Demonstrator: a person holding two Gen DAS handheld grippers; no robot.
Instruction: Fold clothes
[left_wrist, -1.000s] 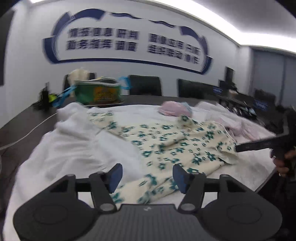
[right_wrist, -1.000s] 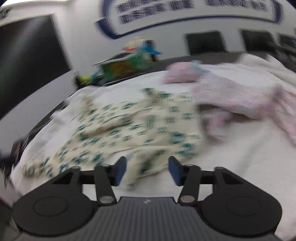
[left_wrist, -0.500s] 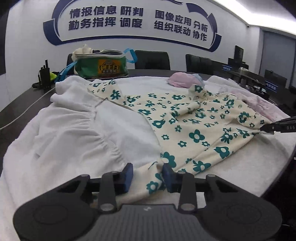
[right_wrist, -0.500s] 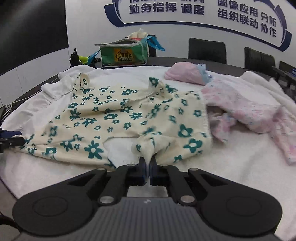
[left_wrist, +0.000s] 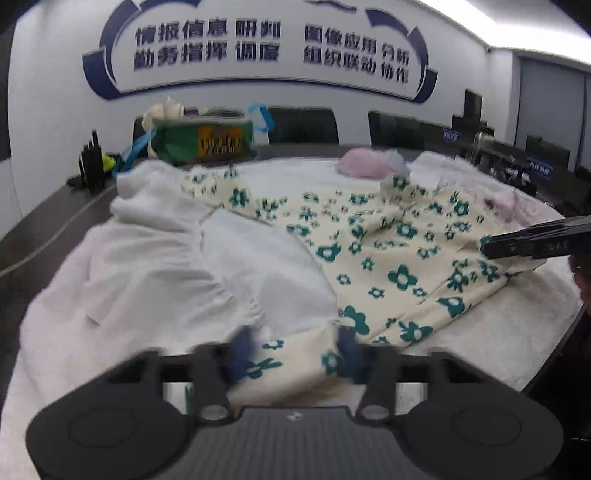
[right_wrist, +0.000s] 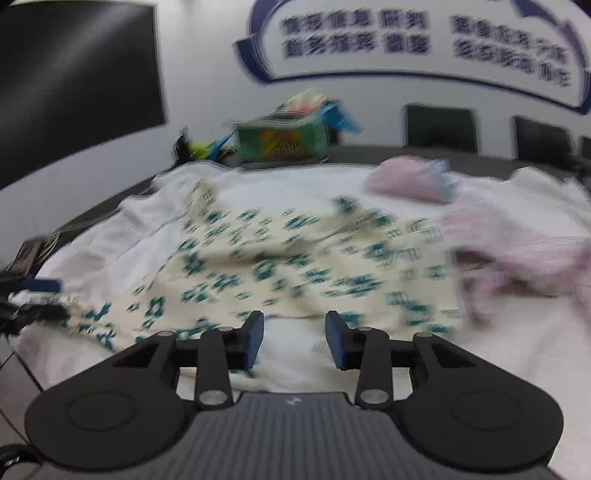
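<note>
A cream garment printed with teal flowers (left_wrist: 388, 251) is spread flat on a white towel-like cover (left_wrist: 177, 266) that drapes the dark table (left_wrist: 44, 225). In the right wrist view the same garment (right_wrist: 295, 258) is seen blurred, its near hem lying just ahead of the fingertips.

The left gripper (left_wrist: 293, 356) is seen with its 2 blue pads apart, and a corner of the flowered fabric lies between them; the picture is smeared there, so contact with the cloth cannot be judged. The right gripper (right_wrist: 294, 339) is held with its jaws spread, and only white cover is seen in the gap. From the left wrist view, the right gripper's dark fingers (left_wrist: 535, 243) are seen at the garment's far edge, over the cloth.

A pink garment (right_wrist: 517, 251) lies just beside the flowered one, and a folded pink piece (right_wrist: 406, 181) is set farther back. A green bag with blue handles (left_wrist: 203, 142) stands at the far end of the table, before black chairs (left_wrist: 303, 125) and a wall sign with blue lettering (left_wrist: 273, 44).
</note>
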